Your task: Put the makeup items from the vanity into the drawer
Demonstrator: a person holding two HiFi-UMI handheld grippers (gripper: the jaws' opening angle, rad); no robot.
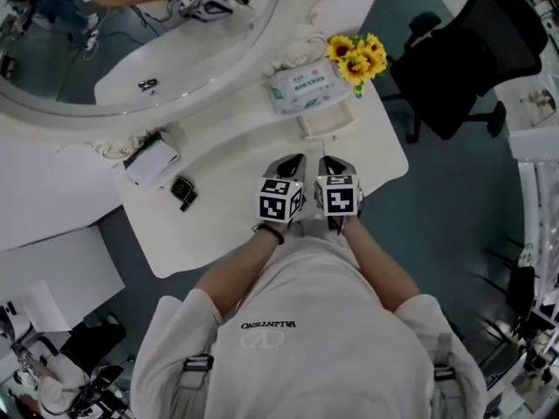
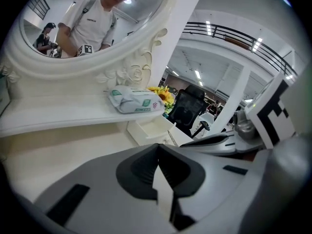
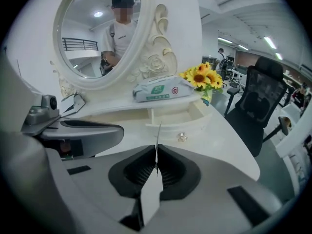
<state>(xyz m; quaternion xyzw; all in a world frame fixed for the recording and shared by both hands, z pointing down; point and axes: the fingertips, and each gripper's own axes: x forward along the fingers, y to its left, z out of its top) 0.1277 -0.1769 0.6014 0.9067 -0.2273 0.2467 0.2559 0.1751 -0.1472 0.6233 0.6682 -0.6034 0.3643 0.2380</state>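
Observation:
A small black makeup compact (image 1: 183,192) lies on the white vanity top (image 1: 218,225), left of both grippers. Beside it sits a white box (image 1: 150,161) with a dark item on it. A small open drawer (image 1: 325,127) (image 3: 178,113) (image 2: 146,130) juts out under the shelf, and it looks empty from above. My left gripper (image 1: 293,162) (image 2: 157,147) and right gripper (image 1: 336,164) (image 3: 156,152) hang side by side over the vanity's front, pointing toward the drawer. Both are shut, with nothing between their pads. Each shows in the other's view.
A wet-wipes pack (image 1: 301,88) (image 3: 161,90) and sunflowers (image 1: 356,57) (image 3: 204,77) rest on the shelf above the drawer. The oval mirror (image 1: 131,51) fills the back left. A black office chair (image 1: 463,51) stands right of the vanity.

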